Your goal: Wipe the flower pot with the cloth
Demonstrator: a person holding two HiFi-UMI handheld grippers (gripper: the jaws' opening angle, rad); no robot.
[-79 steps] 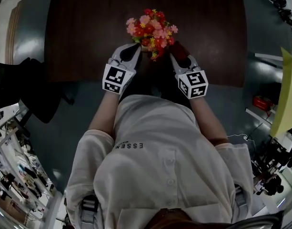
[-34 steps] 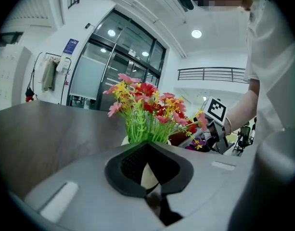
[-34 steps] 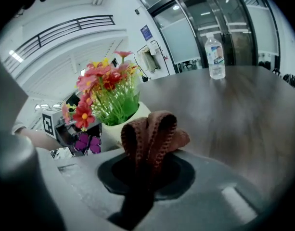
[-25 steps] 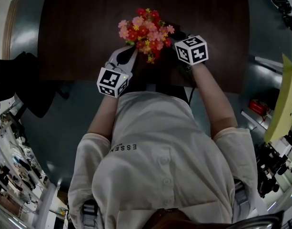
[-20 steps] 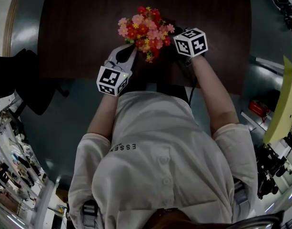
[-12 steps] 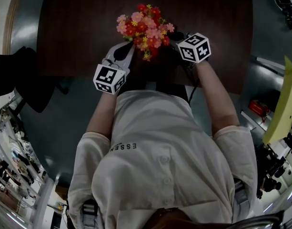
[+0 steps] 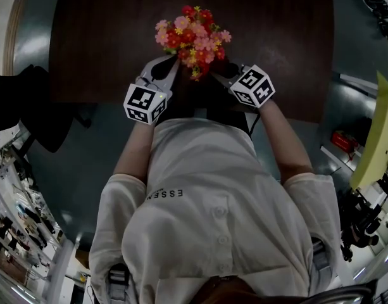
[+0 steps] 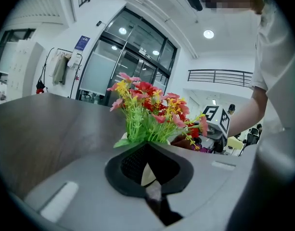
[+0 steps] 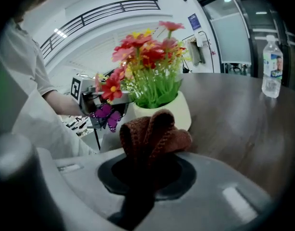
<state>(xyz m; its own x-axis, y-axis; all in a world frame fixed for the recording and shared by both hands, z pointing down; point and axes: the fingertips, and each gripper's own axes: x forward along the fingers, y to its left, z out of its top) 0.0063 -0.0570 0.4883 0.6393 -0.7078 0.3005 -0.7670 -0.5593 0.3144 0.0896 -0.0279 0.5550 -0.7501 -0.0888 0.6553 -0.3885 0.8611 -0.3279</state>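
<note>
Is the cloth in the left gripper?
No, the brown cloth is bunched between the jaws of the right gripper, as that gripper's own view shows.

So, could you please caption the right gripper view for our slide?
Right gripper clamps a brown cloth close to the cream flower pot.

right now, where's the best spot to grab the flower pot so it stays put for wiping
Probably the flower pot by its thin rim, from the side away from the cloth, coming in under the flowers: the rounded body looks too wide for a claw.
</note>
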